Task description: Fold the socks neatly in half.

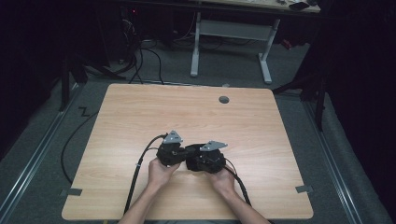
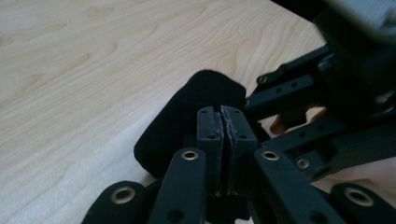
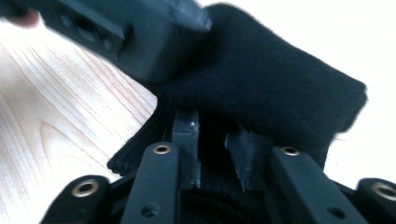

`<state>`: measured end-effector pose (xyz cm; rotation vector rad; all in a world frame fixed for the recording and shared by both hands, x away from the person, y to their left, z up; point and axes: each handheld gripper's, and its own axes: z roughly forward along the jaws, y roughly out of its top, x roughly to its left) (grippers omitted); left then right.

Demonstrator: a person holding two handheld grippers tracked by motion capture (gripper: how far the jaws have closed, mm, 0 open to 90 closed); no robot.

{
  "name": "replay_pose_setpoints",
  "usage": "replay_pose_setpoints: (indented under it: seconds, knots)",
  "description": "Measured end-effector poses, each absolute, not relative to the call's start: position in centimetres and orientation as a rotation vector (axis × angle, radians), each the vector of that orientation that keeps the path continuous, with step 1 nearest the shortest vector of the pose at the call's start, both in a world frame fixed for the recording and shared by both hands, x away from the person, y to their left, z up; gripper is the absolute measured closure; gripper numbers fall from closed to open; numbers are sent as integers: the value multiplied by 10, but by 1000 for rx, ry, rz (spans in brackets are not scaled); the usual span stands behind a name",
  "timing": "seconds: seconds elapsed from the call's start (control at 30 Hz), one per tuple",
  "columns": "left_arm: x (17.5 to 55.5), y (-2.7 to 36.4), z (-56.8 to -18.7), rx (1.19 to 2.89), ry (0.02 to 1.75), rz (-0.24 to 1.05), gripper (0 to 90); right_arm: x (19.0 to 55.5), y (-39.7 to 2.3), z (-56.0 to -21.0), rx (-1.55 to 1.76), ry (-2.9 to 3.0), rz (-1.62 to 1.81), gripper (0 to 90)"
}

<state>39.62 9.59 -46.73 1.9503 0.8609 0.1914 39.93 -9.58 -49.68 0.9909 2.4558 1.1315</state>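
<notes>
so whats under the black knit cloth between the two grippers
The light wooden table lies under the black knit cloth. Whether anything sits inside its folds is hidden; the left gripper pinches its edge.

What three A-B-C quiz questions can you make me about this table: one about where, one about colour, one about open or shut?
1. Where is the black cloth?
A. on the floor
B. beside the round hole
C. on the table, between the left gripper and the right gripper

2. What colour is the table?
A. light wood
B. white
C. green

3. How are the left gripper's fingers?
A. wide apart
B. pressed together
C. holding a cup

Answers:
1 C, the high view shows the cloth between the two grippers.
2 A, pale wood grain shows all over it.
3 B, the left gripper view shows no gap between them.
</notes>
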Motion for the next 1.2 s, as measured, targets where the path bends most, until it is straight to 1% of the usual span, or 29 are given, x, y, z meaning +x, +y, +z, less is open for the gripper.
replay_pose_setpoints:
  seconds: [0.03, 0.07, 0.2, 0.33, 0.6, 0.73, 0.77, 0.8, 0.9, 0.93, 1.03, 1.07, 1.13, 1.2]
  knots:
    - [396, 97, -468, 1943, 868, 197, 865, 399, -97, -495, 1004, 2460, 1147, 647]
    - [397, 99, -467, 1931, 877, 201, 865, 397, -99, -492, 1008, 2459, 1169, 629]
    - [398, 101, -467, 1916, 892, 209, 865, 379, -110, -475, 917, 2466, 1234, 586]
    - [399, 100, -467, 1911, 889, 211, 865, 368, -114, -476, 862, 2497, 1180, 574]
    - [384, 92, -458, 1929, 837, 221, 865, 378, -101, -497, 875, 2445, 1072, 592]
    - [375, 86, -465, 1953, 834, 230, 864, 382, -97, -500, 898, 2414, 1082, 590]
    - [374, 85, -469, 1957, 849, 233, 864, 383, -97, -500, 899, 2412, 1088, 587]
    - [372, 84, -472, 1981, 855, 262, 864, 382, -98, -500, 897, 2414, 1088, 579]
    - [364, 83, -475, 1995, 834, 298, 863, 377, -101, -496, 890, 2428, 1071, 536]
    - [363, 83, -475, 1998, 833, 300, 864, 373, -103, -494, 888, 2432, 1077, 516]
    - [361, 80, -478, 2023, 824, 310, 863, 364, -111, -488, 864, 2443, 1082, 497]
    - [360, 80, -481, 2025, 826, 306, 863, 361, -115, -486, 861, 2445, 1091, 497]
    - [358, 78, -485, 2035, 821, 307, 862, 356, -125, -481, 876, 2448, 1112, 526]
    - [356, 78, -487, 2033, 821, 305, 862, 354, -136, -474, 884, 2447, 1163, 596]
